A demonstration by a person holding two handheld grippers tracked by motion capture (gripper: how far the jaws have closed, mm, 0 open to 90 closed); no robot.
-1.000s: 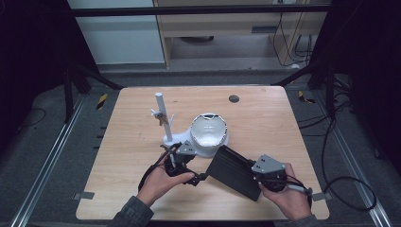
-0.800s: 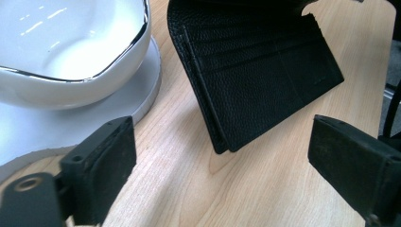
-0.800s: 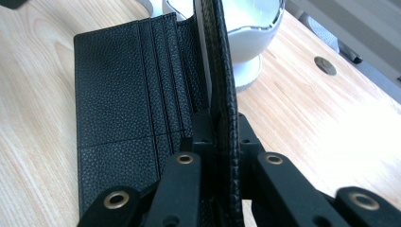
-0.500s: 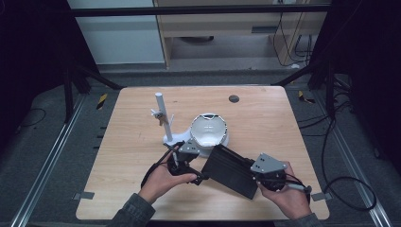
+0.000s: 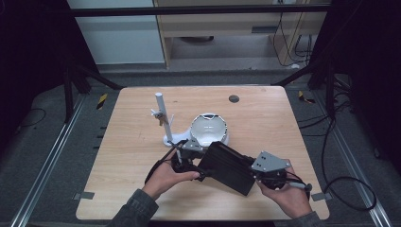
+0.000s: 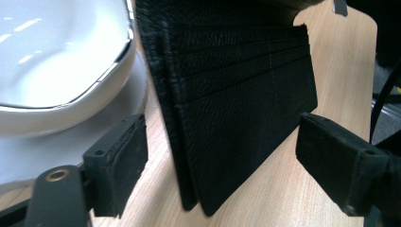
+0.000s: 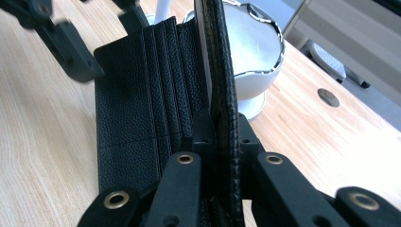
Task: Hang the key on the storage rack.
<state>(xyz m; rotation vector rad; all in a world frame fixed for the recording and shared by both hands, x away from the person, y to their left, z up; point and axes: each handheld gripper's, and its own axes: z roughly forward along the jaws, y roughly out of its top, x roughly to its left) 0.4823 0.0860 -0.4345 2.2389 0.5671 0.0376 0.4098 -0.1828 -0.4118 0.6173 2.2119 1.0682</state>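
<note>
- Wallet (image 5: pixel 229 166), black and long, is held up off the wooden table (image 5: pixel 132 156) at its near middle, just in front of the white bowl-shaped thing (image 5: pixel 209 130).
- Right gripper (image 7: pixel 220 127) comes in from the lower right of the high view with the hand wrapped under it; its jaws are clamped tight on one leaf of the wallet, which stands on edge between them.
- Left gripper (image 6: pixel 220 156) lies low at the wallet's other end, the hand cupped around it from below. Its jaws stand wide and have just been closing a little; the card-slot leaf hangs between them, and neither pad touches it.
- White stand (image 5: pixel 163 118) with an upright post rises beside the bowl-shaped thing.
- In the high view the wallet covers the left gripper's tips, and its far leaf is probably folded behind; I cannot tell how far it is opened.
- Both forearms are cut off at the bottom edge.
</note>
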